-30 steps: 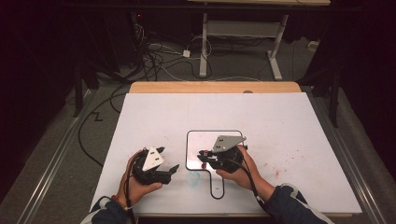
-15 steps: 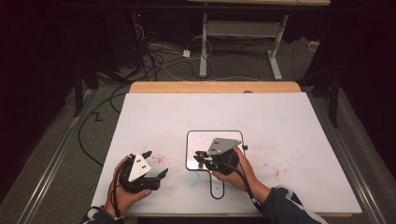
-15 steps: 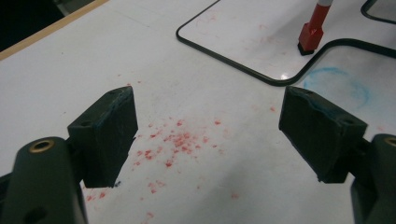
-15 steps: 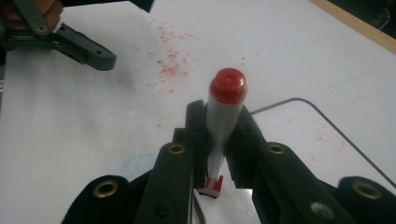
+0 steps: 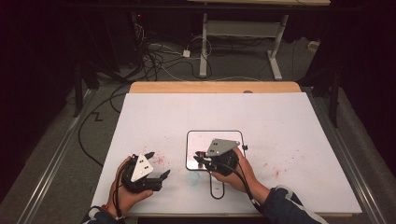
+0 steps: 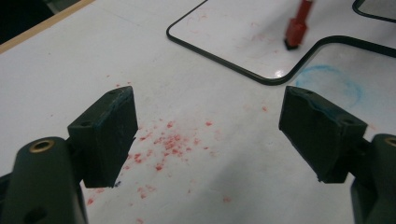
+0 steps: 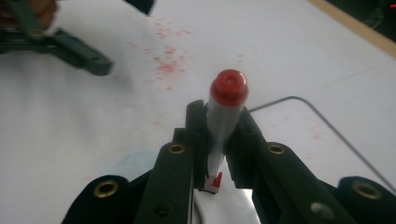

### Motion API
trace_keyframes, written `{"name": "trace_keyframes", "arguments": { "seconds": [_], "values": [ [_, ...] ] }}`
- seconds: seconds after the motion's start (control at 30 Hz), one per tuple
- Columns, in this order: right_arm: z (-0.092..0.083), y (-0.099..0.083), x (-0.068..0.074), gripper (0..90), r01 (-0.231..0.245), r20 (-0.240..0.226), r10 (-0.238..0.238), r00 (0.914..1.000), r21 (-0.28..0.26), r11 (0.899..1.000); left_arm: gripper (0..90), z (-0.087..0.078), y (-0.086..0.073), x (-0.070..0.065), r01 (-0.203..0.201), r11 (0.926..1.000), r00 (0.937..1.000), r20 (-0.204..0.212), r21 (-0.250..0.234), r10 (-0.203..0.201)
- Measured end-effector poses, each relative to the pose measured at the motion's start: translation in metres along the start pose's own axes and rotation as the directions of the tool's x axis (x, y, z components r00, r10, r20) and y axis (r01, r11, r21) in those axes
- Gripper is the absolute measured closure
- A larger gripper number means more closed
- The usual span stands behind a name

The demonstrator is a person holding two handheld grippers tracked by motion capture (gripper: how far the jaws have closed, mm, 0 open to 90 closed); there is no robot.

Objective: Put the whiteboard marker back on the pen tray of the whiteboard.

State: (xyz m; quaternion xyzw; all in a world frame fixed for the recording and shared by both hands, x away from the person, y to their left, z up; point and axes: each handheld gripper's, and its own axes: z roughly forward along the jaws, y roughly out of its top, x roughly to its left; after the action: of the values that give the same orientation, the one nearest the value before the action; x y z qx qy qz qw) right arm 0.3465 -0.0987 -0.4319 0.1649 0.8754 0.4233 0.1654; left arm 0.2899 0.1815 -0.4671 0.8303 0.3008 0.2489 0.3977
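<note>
- Near the front edge of the white table (image 5: 289, 140), the right gripper (image 5: 201, 158) is clamped on a red marker (image 7: 225, 116); the marker stands between the two black jaws, its round red end up toward the camera in the right gripper view.
- From the left gripper view, the marker's red tip (image 6: 296, 32) rests on a small whiteboard (image 5: 212, 140) with a dark rim.
- Left of the whiteboard, close to the front left corner, the left gripper (image 5: 159, 168) sits with jaws wide apart and nothing between them.
- Red specks (image 6: 163, 144) dot the table beneath it.
- A faint blue ring (image 6: 334, 84) lies just beside the whiteboard's front edge.
</note>
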Motion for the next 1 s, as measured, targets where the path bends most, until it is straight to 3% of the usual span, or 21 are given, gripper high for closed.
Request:
{"name": "trace_keyframes", "arguments": {
  "seconds": [0.07,0.17,0.23,0.37,0.5,0.57,0.6,0.63,0.67,0.73,0.8,0.9,1.0],
  "values": [
    [0.004,0.001,-0.006,81.2,0.017,0.069,-0.018,0.9975,0.007,1.0,18.9,0.002,0.0,0.0,-0.004,1.0,1.0,0.007,0.008,0.004],
    [0.012,0.003,-0.015,81.2,0.026,0.134,-0.027,0.9906,0.008,1.0,18.9,0.004,0.0,-0.001,-0.023,0.9997,0.9997,0.01,0.008,0.023],
    [0.015,0.005,-0.017,81.2,0.014,0.126,-0.015,0.9919,0.006,1.0,18.9,0.004,-0.001,-0.001,-0.012,0.9999,0.9998,0.015,0.011,0.012],
    [0.018,0.011,-0.01,81.2,-0.004,-0.006,0.004,1.0,-0.005,1.0,18.9,0.003,-0.001,0.001,-0.015,0.9999,0.9999,0.007,-0.002,0.015],
    [0.018,0.017,-0.003,81.2,0.047,-0.038,-0.046,0.9982,0.033,0.998,18.9,0.002,-0.001,0.001,-0.02,0.9998,0.9998,0.004,-0.005,0.02],
    [0.018,0.018,-0.006,81.2,0.052,-0.016,-0.051,0.9986,0.047,0.998,18.9,0.002,-0.001,0.001,-0.019,0.9998,0.9998,0.005,-0.004,0.019],
    [0.019,0.018,-0.01,81.2,0.055,0.017,-0.056,0.9983,0.057,0.997,18.9,0.002,-0.001,0.001,-0.019,0.9998,0.9998,0.006,-0.003,0.019],
    [0.02,0.017,-0.015,81.2,0.081,0.089,-0.088,0.9921,0.076,0.994,18.9,0.003,-0.001,0.001,-0.019,0.9998,0.9998,0.005,-0.002,0.019],
    [0.021,0.016,-0.02,81.2,0.072,0.117,-0.081,0.9899,0.08,0.994,18.9,0.003,-0.002,0.0,-0.009,1.0,0.9999,0.012,0.003,0.009],
    [0.021,0.014,-0.03,81.1,0.022,0.086,-0.027,0.9959,0.056,0.998,18.9,0.003,-0.002,0.0,-0.01,0.9999,0.9999,0.013,0.005,0.01],
    [0.019,0.014,-0.029,81.2,-0.003,0.038,0.001,0.9993,0.049,0.999,18.9,0.003,-0.002,0.0,-0.008,1.0,0.9999,0.013,0.003,0.008],
    [0.016,0.016,-0.016,81.1,0.017,-0.078,-0.013,0.9969,0.053,0.998,18.9,0.003,-0.002,0.001,-0.001,1.0,0.9999,0.012,0.007,0.001],
    [0.013,0.017,-0.008,81.2,0.064,-0.085,-0.059,0.9946,0.062,0.996,18.9,0.002,-0.002,0.001,-0.002,1.0,0.9999,0.014,0.002,0.002]
  ]
}}
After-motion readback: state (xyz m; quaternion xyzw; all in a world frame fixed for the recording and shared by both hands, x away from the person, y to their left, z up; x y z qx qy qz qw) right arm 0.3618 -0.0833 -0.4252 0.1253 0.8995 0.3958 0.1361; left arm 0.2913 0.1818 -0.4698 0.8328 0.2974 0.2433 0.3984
